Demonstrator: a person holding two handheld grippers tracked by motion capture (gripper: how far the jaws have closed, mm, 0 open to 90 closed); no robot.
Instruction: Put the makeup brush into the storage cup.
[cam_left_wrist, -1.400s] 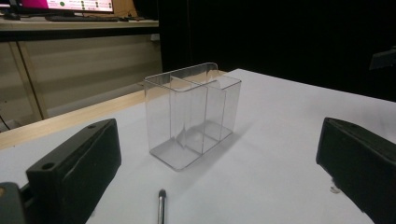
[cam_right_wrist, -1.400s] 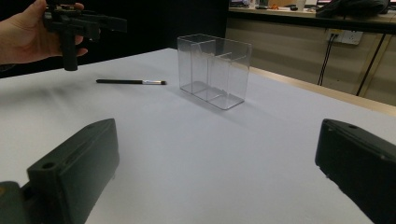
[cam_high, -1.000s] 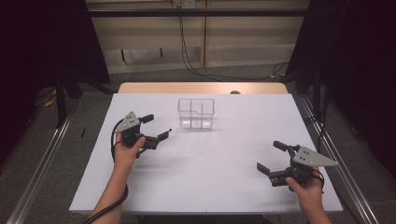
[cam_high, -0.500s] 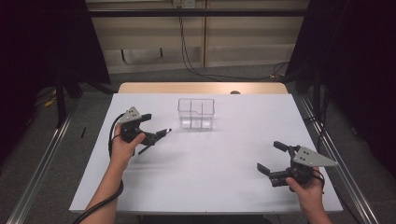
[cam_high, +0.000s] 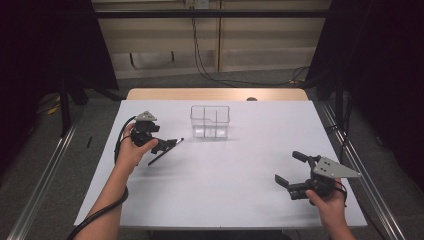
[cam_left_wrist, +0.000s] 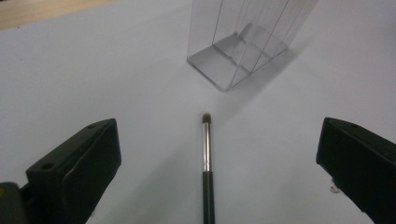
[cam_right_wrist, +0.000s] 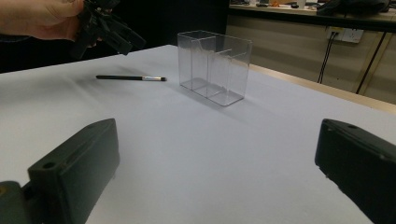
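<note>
A: Entry, bench state. The left gripper (cam_high: 162, 145) hangs over the left half of the white table (cam_high: 240, 200), jaws spread wide with nothing between them. In the left gripper view the brush (cam_left_wrist: 206, 158) lies flat on the sheet, centred between the two black jaws, bristle tip pointing away toward the clear organizer (cam_left_wrist: 247, 42).

B: Agreed. From the right gripper view the brush (cam_right_wrist: 130, 78) lies on the table just left of the organizer (cam_right_wrist: 214, 65), apart from it, not touching. Organizer stands upright, divided into compartments, all appear empty.

A: Right gripper (cam_high: 295, 172)?

B: Parked near the right front edge of the table, jaws wide apart, holding nothing, well away from brush and organizer. Idle, by my reading.

A: Step in hand, as I judge it: approach for the pick. The left gripper is lined up along the brush handle, but it is not yet down on it. Nothing is grasped.

B: Next move, then: lower the left gripper so the jaws straddle the handle, close on the dark part behind the metal ferrule, lift clear of the sheet.

A: Note the alignment. Jaws run along the handle, so closing should pinch it across its width. A thin, round handle lying flat may roll or slip; jaw tips need to reach right down to the sheet.

B: After lift, tip the brush upright and drop it into a compartment, I presume. Which compartment, cannot say.
</note>
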